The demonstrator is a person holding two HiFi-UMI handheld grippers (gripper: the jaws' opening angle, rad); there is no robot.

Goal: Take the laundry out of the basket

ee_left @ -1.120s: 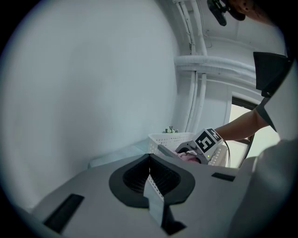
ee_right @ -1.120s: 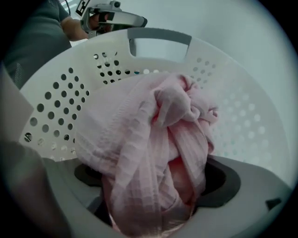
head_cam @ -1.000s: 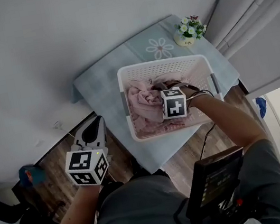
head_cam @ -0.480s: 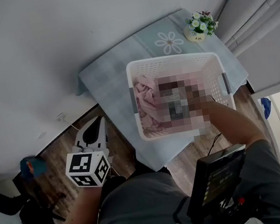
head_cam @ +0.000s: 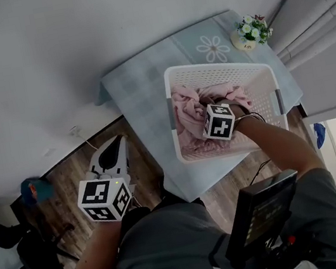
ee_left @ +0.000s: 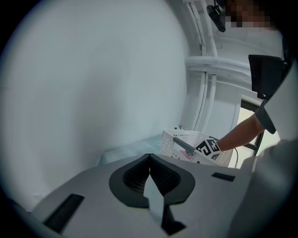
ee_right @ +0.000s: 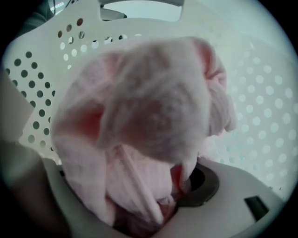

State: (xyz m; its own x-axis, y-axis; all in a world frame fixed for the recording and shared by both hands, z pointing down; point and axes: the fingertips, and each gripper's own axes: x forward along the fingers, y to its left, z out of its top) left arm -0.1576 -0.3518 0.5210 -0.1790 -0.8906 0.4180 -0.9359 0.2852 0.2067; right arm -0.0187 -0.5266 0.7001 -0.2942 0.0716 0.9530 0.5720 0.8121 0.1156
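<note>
**Right gripper deep in the basket, pink cloth in its jaws**

A white perforated plastic basket stands on a small table covered by a pale blue cloth with 1 printed daisy. A little pot of white and pink flowers sits at the table's far corner, near the basket but apart from it. The soft pink laundry is all inside the basket, heaped mostly against its left wall and across the middle.

The right gripper points steeply down into the basket, and from the head view only its marker cube and the bare forearm behind it show above the heap. Its jaws have just been closing. In the right gripper view a thick fold of the pink laundry is bunched between them and pinched at the throat, with more cloth bulging up towards the camera and hiding the jaw tips. The holed basket wall curves round behind the cloth on both sides.

The left gripper is held well to the left of the table, over the brown wood floor, aimed roughly towards the wall. Its 2 jaws are pressed together with nothing between them, as the left gripper view shows plainly. That same view catches the basket and the right gripper's cube in the distance.

A black office chair stands on the floor at the lower left.
</note>
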